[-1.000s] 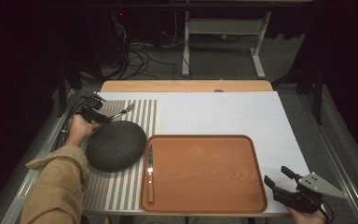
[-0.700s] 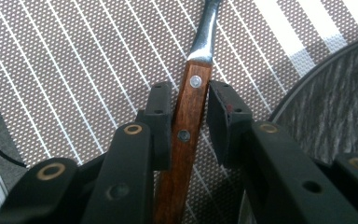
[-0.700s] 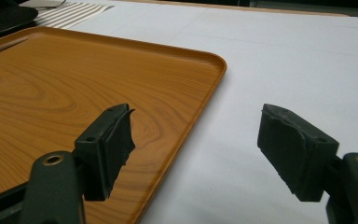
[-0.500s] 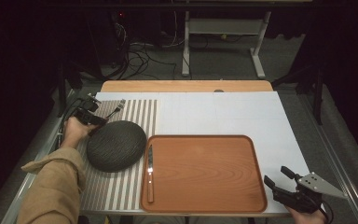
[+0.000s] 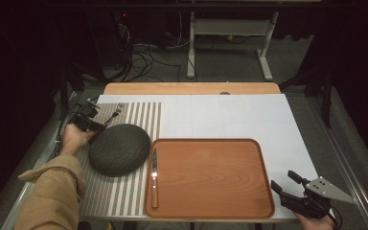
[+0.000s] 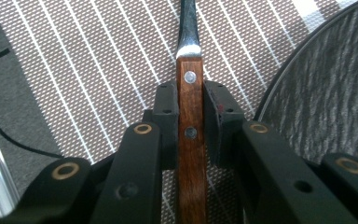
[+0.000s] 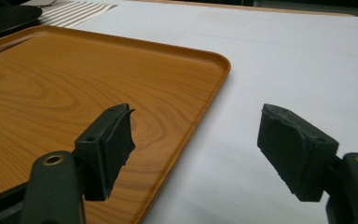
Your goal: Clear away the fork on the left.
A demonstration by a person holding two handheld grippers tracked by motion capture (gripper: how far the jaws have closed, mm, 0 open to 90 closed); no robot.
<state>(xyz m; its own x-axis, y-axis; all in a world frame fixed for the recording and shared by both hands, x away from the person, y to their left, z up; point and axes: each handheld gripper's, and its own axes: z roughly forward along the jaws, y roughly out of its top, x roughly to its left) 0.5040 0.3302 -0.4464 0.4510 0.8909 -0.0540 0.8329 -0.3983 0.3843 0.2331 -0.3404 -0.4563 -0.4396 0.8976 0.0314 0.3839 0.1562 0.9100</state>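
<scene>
Your left gripper [image 6: 189, 100] has its jaws pinched on the wooden handle of a fork [image 6: 189, 121], both pads flat against the handle's sides just below the upper rivet; the dark metal neck runs straight out ahead over the striped mat [image 6: 98, 70]. In the high view the fork [image 5: 113, 113] lies pointing up and right on the mat's far left corner, tines just beyond the dark plate [image 5: 120, 149], with your left gripper [image 5: 87, 122] at the handle end. Whether the fork is off the mat yet cannot be told. The plate's rim sits close on the right of the pads, so there is little room on that side. Step in hand, as judged: the grasp on the fork is made, the carry not yet begun. A knife [image 5: 154, 176] already lies along the left edge of the tray [image 5: 211, 178]. Next move likely calls for a straight lift, then a swing clear of the plate's rim before you set the fork down. Your right gripper [image 7: 196, 154] hangs with jaws spread wide and empty, over the tray's near right corner [image 7: 214, 65] and the white table [image 7: 284, 60].
</scene>
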